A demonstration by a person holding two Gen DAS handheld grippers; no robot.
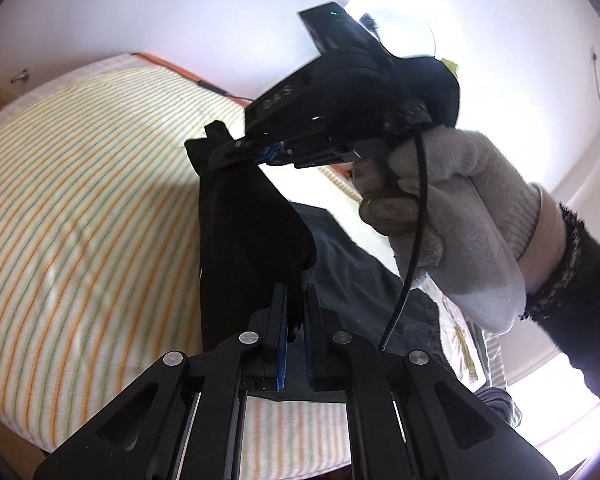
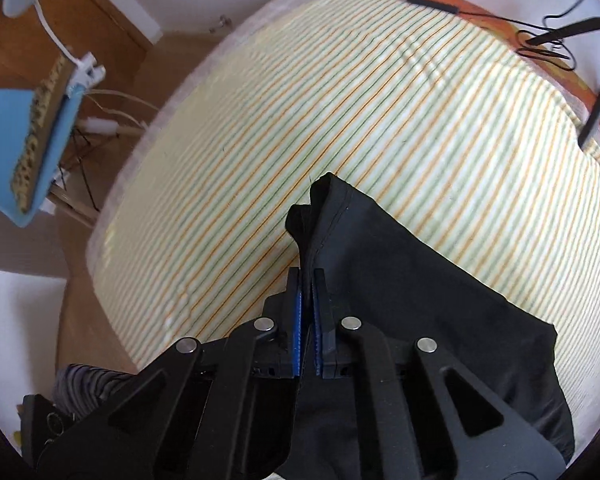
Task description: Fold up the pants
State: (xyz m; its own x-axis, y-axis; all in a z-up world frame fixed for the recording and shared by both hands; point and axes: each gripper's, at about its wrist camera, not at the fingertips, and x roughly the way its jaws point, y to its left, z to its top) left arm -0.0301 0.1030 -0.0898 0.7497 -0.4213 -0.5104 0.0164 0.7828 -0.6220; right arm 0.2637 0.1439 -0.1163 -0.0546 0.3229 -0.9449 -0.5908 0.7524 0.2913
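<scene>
The black pants (image 1: 252, 248) hang lifted above the striped bed (image 1: 80, 200). My left gripper (image 1: 296, 292) is shut on a fold of the pants near the bottom of the left wrist view. My right gripper (image 1: 260, 152), held by a gloved hand (image 1: 452, 208), is shut on the pants' upper edge further up. In the right wrist view my right gripper (image 2: 308, 280) pinches a seamed edge of the pants (image 2: 400, 280), which drape down to the right over the bed (image 2: 340, 120).
A cable and orange edge (image 2: 500, 20) run along the bed's far side. A blue board with a white lamp (image 2: 32, 120) stands left over the wooden floor. A patterned cloth (image 1: 460, 340) lies at right.
</scene>
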